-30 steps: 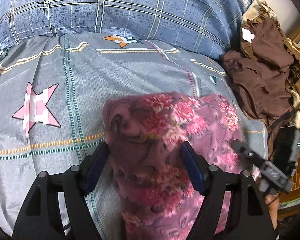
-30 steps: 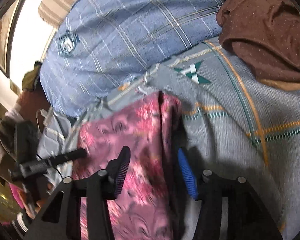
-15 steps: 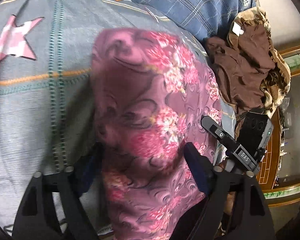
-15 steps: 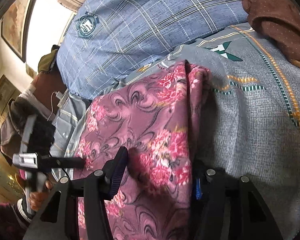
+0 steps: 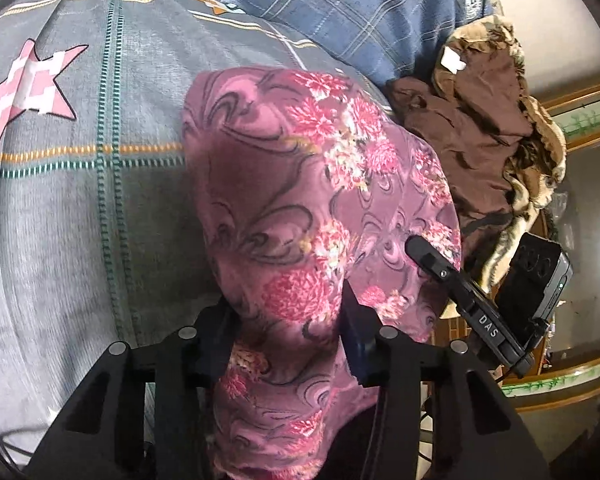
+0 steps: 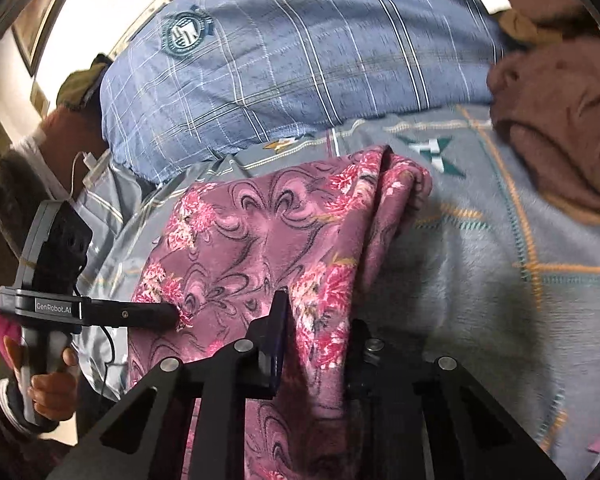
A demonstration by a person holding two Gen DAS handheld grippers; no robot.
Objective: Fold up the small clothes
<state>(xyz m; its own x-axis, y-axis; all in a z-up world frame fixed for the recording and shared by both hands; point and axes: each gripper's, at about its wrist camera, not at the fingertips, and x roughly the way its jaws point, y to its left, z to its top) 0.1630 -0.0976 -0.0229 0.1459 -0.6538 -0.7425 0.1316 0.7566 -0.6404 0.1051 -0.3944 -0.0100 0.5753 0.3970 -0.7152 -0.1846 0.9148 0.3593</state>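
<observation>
On the grey bedspread [image 5: 80,208], the left gripper [image 5: 288,320] and the right gripper [image 6: 316,320] are both closing their jaws on the near edge of the pink floral garment [image 5: 320,184], bunched cloth pinched between each pair of pads. A second ago both stood wider around loose cloth. The brown clothes [image 5: 472,132] lie beyond the garment's right side.

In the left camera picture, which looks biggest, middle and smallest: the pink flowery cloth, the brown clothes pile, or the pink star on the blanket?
As they look in the left wrist view:
1. Pink flowery cloth, though it is nearest the camera, which makes it look bigger.
2. Brown clothes pile.
3. Pink star, clearly smallest.
</observation>
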